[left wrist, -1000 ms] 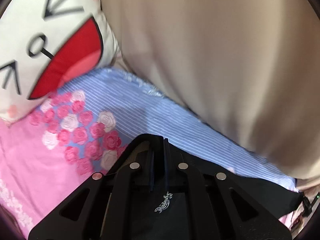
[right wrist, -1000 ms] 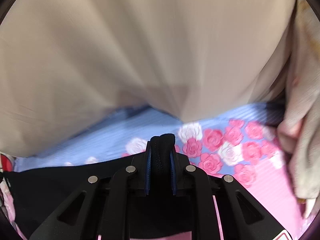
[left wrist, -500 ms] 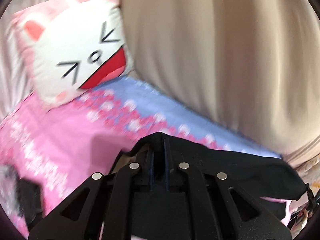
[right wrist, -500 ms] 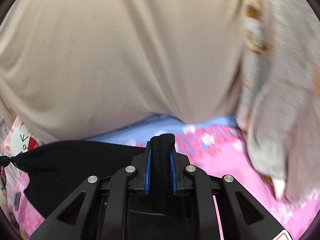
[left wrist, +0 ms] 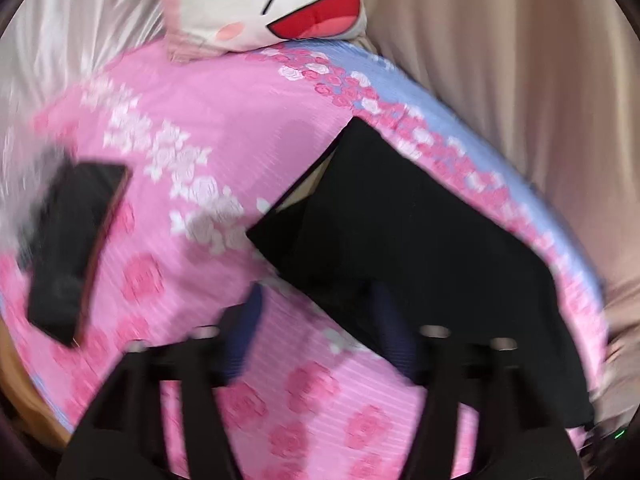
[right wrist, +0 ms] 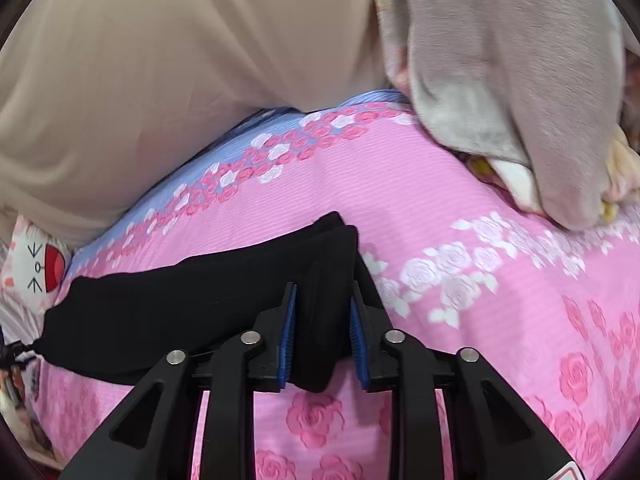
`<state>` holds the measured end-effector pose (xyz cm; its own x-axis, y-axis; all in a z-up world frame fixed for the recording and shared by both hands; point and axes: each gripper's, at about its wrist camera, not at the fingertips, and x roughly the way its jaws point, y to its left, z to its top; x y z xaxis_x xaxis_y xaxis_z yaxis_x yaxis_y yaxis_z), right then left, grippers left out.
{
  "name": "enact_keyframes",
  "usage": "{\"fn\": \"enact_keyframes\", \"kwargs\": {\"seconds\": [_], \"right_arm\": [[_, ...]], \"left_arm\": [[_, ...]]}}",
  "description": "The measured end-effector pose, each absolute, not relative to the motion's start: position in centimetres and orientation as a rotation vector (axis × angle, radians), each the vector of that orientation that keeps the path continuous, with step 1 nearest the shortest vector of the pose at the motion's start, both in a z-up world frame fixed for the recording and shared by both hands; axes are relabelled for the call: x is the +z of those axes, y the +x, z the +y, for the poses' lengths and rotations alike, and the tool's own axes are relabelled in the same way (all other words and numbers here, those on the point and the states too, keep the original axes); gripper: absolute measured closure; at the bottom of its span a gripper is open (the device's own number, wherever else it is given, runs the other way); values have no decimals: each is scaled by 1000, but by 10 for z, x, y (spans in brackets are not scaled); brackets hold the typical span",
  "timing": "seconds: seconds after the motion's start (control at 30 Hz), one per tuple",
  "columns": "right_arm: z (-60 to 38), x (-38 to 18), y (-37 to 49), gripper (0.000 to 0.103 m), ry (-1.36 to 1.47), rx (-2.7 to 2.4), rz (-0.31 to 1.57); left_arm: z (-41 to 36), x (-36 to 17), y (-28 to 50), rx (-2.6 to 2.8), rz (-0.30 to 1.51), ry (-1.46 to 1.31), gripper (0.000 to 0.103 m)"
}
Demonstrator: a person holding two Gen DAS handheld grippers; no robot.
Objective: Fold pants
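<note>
Pants [right wrist: 192, 300]: black, laid on the bed's pink rose sheet [right wrist: 460, 208], near edge bunched.
Left gripper [left wrist: 320, 332]: spread wide, nothing held.
Right gripper [right wrist: 322, 344]: parted, folded pants edge between fingers.
Open room: bare sheet seen right.
Phone [left wrist: 74, 248]: far left.

The black pants [left wrist: 420, 240] lie flat on the pink flower bed sheet, folded over into a long strip.

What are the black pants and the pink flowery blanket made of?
The black pants look like soft matte knit fabric, maybe cotton jersey: they sag, fold thickly and show no shine. The pink flowery blanket looks like thin woven cloth, probably cotton, with printed roses and fine stripes; its surface lies smooth and flat. The exact fibres cannot be told.
</note>
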<state>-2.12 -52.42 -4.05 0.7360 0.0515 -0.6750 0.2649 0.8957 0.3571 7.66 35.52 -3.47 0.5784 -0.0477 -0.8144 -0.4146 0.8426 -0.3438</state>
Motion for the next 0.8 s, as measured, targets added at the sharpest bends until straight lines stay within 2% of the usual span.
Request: {"fn": "enact_keyframes", "kwargs": {"seconds": [0.2,0.23,0.3,0.4,0.47,0.53,0.57,0.67,0.8], "right_arm": [[-519,-14,-63,69,508,-179,616],[-513,-12,-66,67,516,-175,601],[-496,-11,-68,62,506,-153,590],[-464,-15,-63,62,494,-81,590],[-444,-16,-56,58,482,-38,608],[-428,-17,-48,56,456,-11,627],[-419,-17,-44,56,439,1,636],[-407,-10,-43,56,402,-5,620],[-429,-18,-50,49,434,-122,625]], "left_arm": [[356,-12,50,252,820,-670,31],[352,-12,50,240,819,-677,22],[344,-21,56,199,843,-712,16],[335,-46,74,147,902,-802,17],[330,-54,84,114,908,-820,38],[322,-55,103,146,931,-715,88],[320,-51,109,152,925,-676,92],[321,-35,106,145,886,-663,90],[325,-54,88,376,986,-580,56]]}}
